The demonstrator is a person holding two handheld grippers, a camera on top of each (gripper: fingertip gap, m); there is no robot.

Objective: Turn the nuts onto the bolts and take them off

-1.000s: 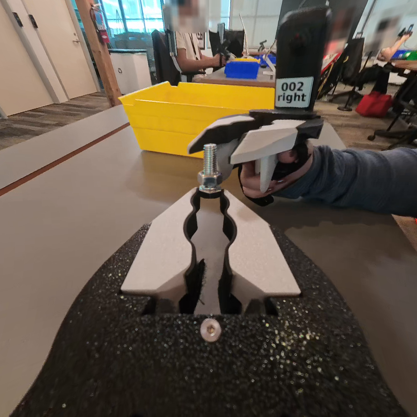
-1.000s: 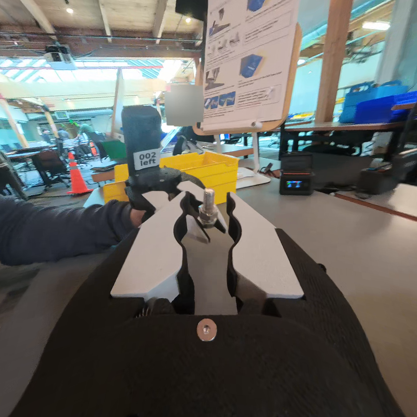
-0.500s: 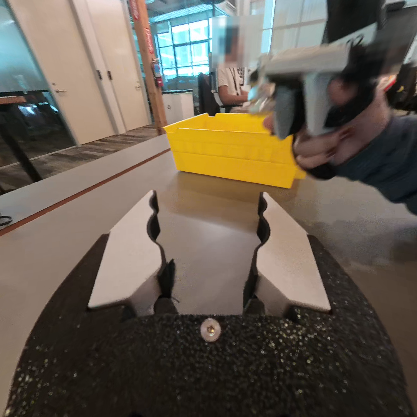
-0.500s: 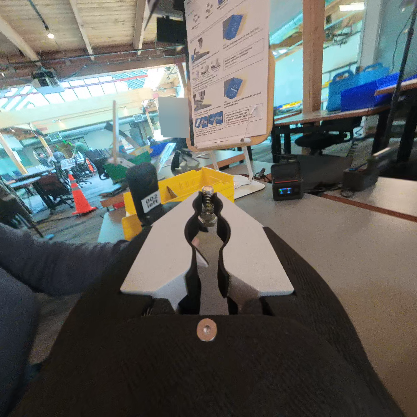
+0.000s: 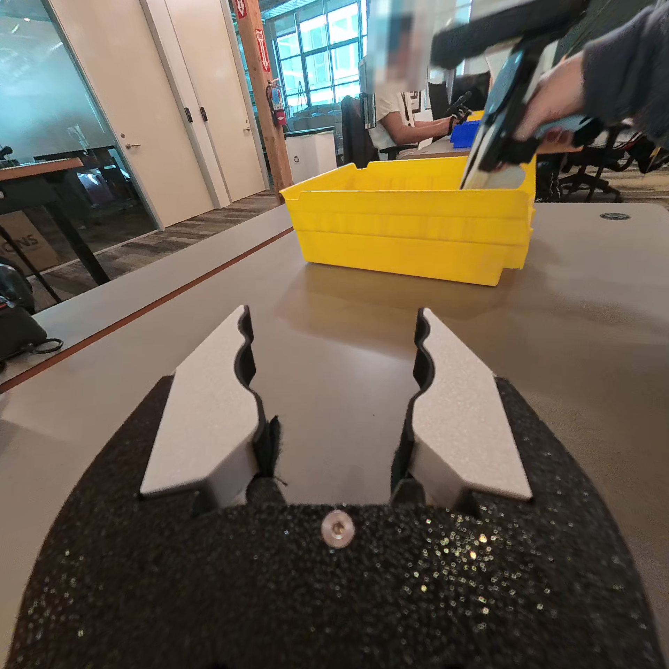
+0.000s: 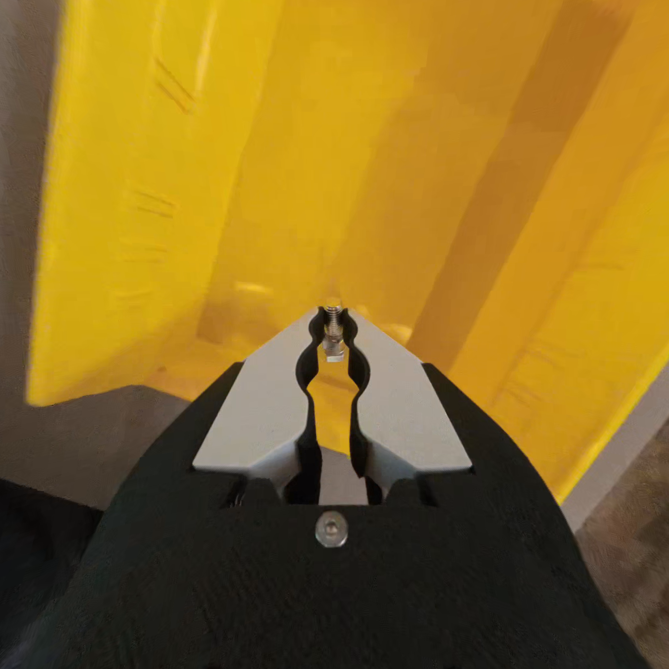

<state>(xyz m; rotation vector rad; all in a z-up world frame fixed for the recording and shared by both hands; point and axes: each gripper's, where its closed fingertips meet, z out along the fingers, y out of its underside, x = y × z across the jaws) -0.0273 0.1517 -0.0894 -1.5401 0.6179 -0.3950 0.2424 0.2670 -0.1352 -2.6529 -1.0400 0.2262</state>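
Bolt (image 6: 332, 320) between right tongs (image 6: 332, 315) tips; inside yellow bin (image 6: 253, 144)

A silver bolt (image 6: 332, 318) with a nut (image 6: 333, 348) threaded on, pinched lengthwise at the tongs' tips.

1. We're seeing bright daylight pouring in from the windows (image 5: 318, 61) at the back of the left wrist view, slightly blown out.
2. The worktop (image 5: 362, 300) carries a soft sheen and a dim reflection of the yellow bin (image 5: 409, 231) just in front of it.
3. Motion blur smears the right claw (image 5: 496, 144) and the hand (image 5: 554, 97) on it; the near left claw (image 5: 333, 362) stays crisp, with sparkle glinting off its black body.
4. Straight doors bow at the edges: wide-angle distortion.
5. In the right wrist view, yellow walls are streaked with blur and blocky smearing, with brown shadow bands crossing them; the bolt (image 6: 332, 318) is small but fairly sharp.
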